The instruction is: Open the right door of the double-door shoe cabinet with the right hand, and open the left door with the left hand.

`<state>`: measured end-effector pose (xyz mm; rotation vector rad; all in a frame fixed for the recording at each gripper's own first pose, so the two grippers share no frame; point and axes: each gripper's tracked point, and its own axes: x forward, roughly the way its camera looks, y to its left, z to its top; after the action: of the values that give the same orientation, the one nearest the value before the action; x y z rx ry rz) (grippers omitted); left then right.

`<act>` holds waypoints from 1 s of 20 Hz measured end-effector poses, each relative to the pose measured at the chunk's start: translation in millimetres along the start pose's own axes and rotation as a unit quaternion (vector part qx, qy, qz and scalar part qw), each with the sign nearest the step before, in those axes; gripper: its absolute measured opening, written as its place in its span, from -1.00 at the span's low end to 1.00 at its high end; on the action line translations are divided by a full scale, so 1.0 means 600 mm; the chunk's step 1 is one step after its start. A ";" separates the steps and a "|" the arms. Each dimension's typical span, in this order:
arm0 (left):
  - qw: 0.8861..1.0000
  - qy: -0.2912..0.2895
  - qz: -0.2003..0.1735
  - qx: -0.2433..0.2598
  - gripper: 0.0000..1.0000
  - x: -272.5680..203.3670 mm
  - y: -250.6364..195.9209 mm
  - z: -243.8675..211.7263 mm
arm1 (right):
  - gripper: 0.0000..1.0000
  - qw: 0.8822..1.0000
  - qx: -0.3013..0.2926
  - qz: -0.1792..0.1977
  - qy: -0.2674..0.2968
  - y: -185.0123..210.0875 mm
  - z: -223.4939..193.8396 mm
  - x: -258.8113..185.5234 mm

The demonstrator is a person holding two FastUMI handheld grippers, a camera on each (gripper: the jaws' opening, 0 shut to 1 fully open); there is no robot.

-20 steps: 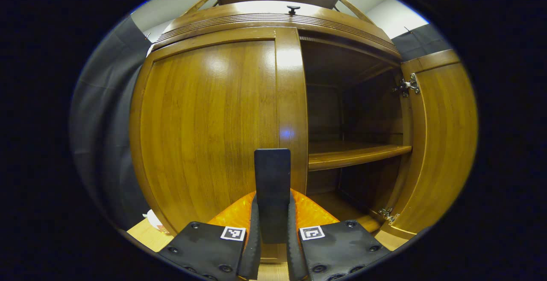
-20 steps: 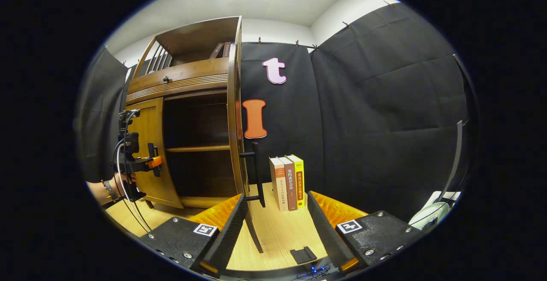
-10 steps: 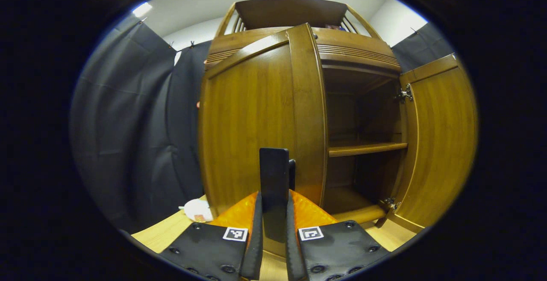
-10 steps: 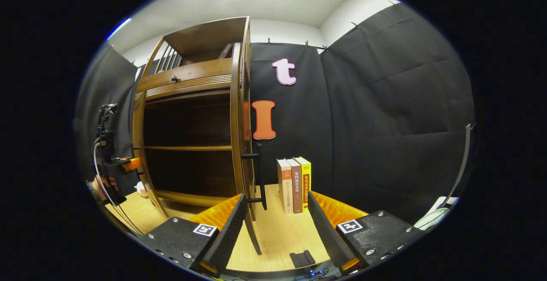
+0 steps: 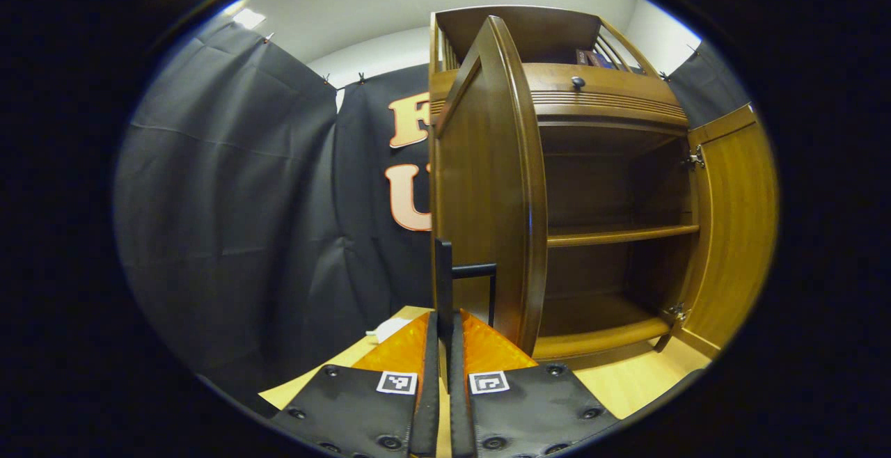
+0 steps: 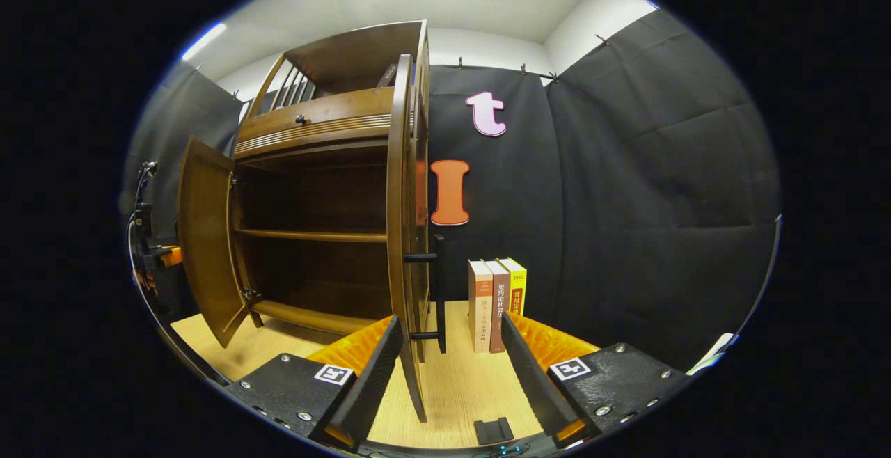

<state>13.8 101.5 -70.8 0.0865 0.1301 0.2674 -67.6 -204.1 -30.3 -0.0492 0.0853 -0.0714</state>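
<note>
Shoe cabinet stands on a light wood table in front of the black cloth wall; both doors are swung open.

Left gripper view: the left door is seen nearly edge-on, standing out from the cabinet front. Its dark bar handle runs upright just beyond the left gripper — the two fingers are drawn in tight on the lower end of the bar, one on each side, so the jaws are clamped on the handle. Past the door the interior is exposed: one shelf across the middle, a bottom board below it. The right door stands open at the far side, hinges showing on its inner edge. A small knob sits on the drawer front above the opening. A white object lies on the table near the wall; too small to identify.

Right gripper view: the right door is edge-on directly ahead, with its dark handle on the outer face. The right gripper has its fingers spread wide — released, nothing between them; the door's lower edge reaches down between the fingers without touching either. The left door is open at the far side, and the other gripper is partly visible behind it. Three books stand upright on the table just beside the right door. A small dark block lies on the table near the camera.
</note>
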 end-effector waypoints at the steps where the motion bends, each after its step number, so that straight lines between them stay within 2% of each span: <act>1: 1.000 -0.001 0.003 -0.005 -0.74 -0.001 0.024 -0.006 | 0.75 1.000 0.000 0.002 0.006 0.002 -0.006 0.004; 3: 0.999 -0.002 -0.024 -0.021 -0.85 0.003 0.050 -0.002 | 0.75 1.000 0.003 0.009 0.011 0.011 -0.007 0.012; 7: 0.996 -0.006 -0.085 0.002 -0.85 0.019 0.089 -0.007 | 0.75 0.999 0.024 0.023 0.007 0.026 0.007 0.016; 11: 0.989 -0.009 -0.148 -0.019 -0.85 0.032 0.156 -0.012 | 0.75 0.998 0.053 0.013 0.010 0.015 0.013 0.021; 14: 0.982 -0.018 -0.182 -0.038 -0.85 0.041 0.185 -0.013 | 0.75 0.999 0.048 -0.001 0.016 -0.004 0.019 0.018; 15: 0.981 -0.017 -0.188 -0.040 -0.85 0.046 0.191 -0.013 | 0.90 0.999 0.045 -0.001 0.018 -0.002 0.020 0.017; 16: 0.980 -0.015 -0.193 -0.034 -0.82 0.046 0.194 -0.014 | 0.66 0.999 0.042 -0.004 0.019 0.000 0.023 0.017; 17: 0.980 -0.011 -0.195 -0.027 -0.72 0.041 0.188 -0.016 | 0.66 0.999 0.042 -0.005 0.019 0.002 0.025 0.019; 18: 0.980 -0.006 -0.195 -0.025 -0.72 0.036 0.189 -0.015 | 0.79 0.999 0.044 -0.004 0.019 0.006 0.026 0.019; 20: 0.984 -0.002 -0.175 -0.033 -0.72 0.016 0.205 -0.013 | 0.80 0.999 0.048 -0.002 0.014 0.013 0.033 0.017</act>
<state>-9.7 223.1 -66.8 -0.0027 0.1304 -0.0792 -55.4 -196.1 -11.6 0.0476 0.1094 -0.0805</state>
